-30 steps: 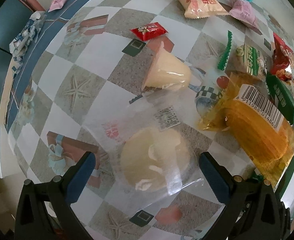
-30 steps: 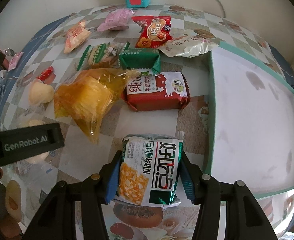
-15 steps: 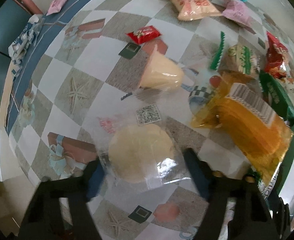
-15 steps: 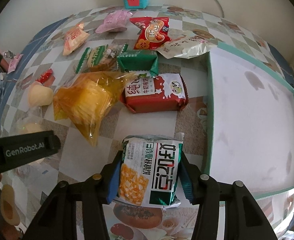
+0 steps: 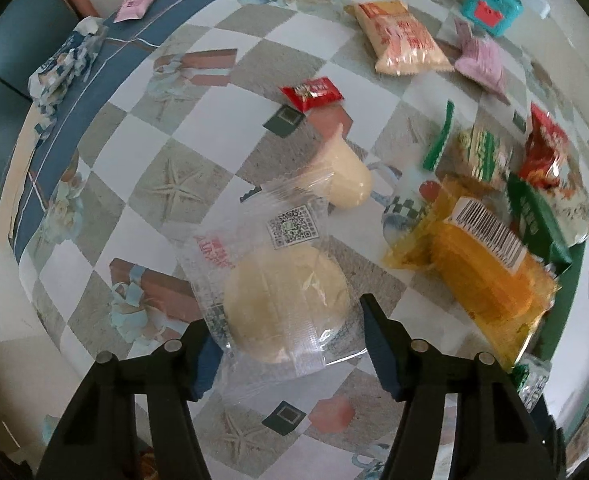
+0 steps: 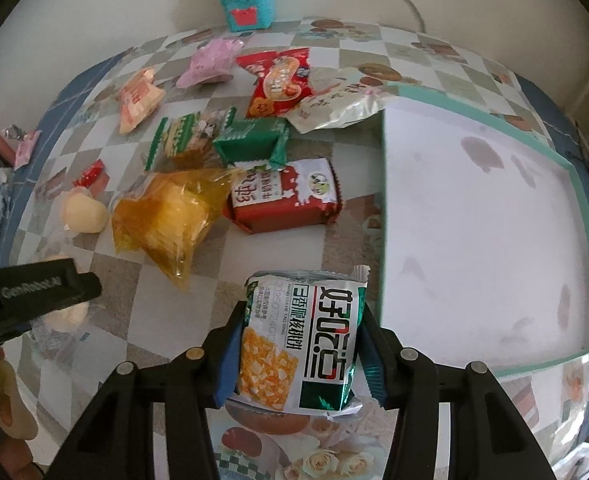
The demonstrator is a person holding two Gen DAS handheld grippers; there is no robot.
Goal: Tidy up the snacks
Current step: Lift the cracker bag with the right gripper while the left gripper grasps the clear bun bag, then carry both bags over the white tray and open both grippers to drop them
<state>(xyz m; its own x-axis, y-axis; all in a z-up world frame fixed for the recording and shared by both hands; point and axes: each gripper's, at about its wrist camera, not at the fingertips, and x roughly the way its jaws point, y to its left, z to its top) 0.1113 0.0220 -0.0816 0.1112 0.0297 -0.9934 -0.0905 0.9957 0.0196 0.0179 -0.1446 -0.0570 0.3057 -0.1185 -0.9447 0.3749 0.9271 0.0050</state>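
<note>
Checkered cloth covers the surface [image 6: 94, 128], where the snacks are scattered. A clear-wrapped round pastry [image 5: 286, 300] is clamped between the blue pads of the left hand-held gripper [image 5: 286, 344]. A green-and-white snack packet [image 6: 302, 340] is gripped by the right hand-held gripper [image 6: 298, 360], just beside the teal-rimmed tray [image 6: 386, 200]. Farther out, an orange bag [image 6: 166, 220] and a red milk-snack pack [image 6: 286, 196] are seen.

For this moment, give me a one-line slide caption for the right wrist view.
Right gripper shut on a green-and-white snack packet, beside the empty green-rimmed tray, other snacks scattered on the checkered tablecloth.
</note>
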